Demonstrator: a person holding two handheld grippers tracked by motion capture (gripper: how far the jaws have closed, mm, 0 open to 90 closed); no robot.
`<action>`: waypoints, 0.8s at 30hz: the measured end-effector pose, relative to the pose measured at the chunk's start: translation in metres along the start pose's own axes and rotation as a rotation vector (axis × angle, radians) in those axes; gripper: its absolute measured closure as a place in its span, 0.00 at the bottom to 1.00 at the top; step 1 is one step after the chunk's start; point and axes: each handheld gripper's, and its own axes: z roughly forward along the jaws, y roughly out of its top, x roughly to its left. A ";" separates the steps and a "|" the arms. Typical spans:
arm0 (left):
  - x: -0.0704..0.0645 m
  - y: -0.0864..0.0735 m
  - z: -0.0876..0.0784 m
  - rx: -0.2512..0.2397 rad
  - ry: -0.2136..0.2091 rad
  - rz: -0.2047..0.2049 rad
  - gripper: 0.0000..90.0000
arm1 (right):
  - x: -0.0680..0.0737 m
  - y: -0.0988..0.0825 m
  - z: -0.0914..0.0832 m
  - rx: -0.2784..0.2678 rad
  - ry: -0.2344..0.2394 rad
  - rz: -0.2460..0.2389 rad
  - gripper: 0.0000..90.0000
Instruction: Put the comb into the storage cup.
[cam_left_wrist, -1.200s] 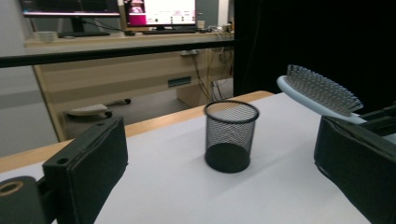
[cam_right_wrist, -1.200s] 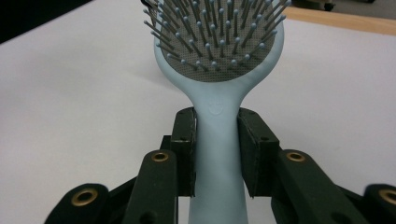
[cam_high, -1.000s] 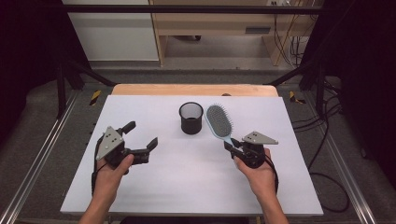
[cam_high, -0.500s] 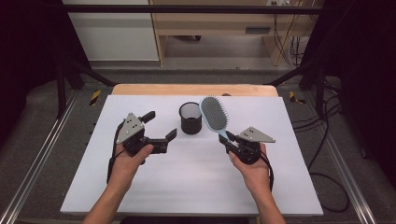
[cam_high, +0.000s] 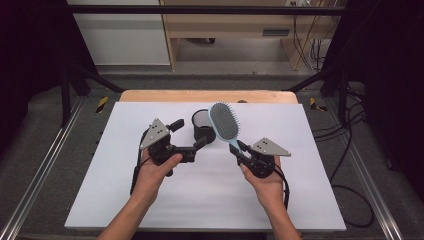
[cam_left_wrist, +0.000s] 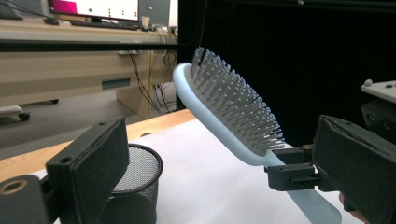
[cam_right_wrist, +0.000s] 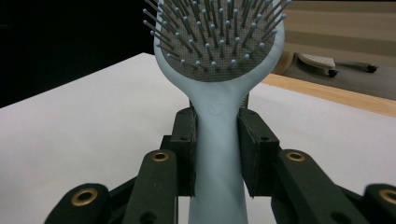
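**Hairbrush held aloft beside the mesh cup**

In the high view the right gripper (cam_high: 241, 154) sits right of centre, low in the frame, its jaws clamped on the handle of a pale blue hairbrush (cam_high: 224, 121). The brush head tilts up and away toward the middle of the frame, bristles facing the camera, lifted off the white worktop (cam_high: 300, 200). The right gripper view shows both pads pressed flat against the handle (cam_right_wrist: 217, 154), one on each side.

The left gripper (cam_high: 189, 135) is left of centre, its jaws spread wide with nothing between the pads. One jaw tip lies just beside a black mesh cup (cam_high: 200, 131), which stands upright on the worktop just left of the brush head. In the left gripper view, the cup (cam_left_wrist: 135, 186) appears at lower left, behind the near jaw.
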 end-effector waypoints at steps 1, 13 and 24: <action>0.000 -0.001 0.002 0.003 0.000 0.003 0.04 | 0.001 0.000 0.000 -0.002 0.004 -0.004 0.77; 0.008 -0.005 0.013 -0.011 -0.040 -0.100 0.06 | 0.011 0.000 0.003 -0.024 0.021 -0.029 0.77; 0.007 -0.005 0.020 -0.016 -0.052 -0.134 0.07 | 0.018 0.001 0.004 -0.043 0.044 -0.036 0.77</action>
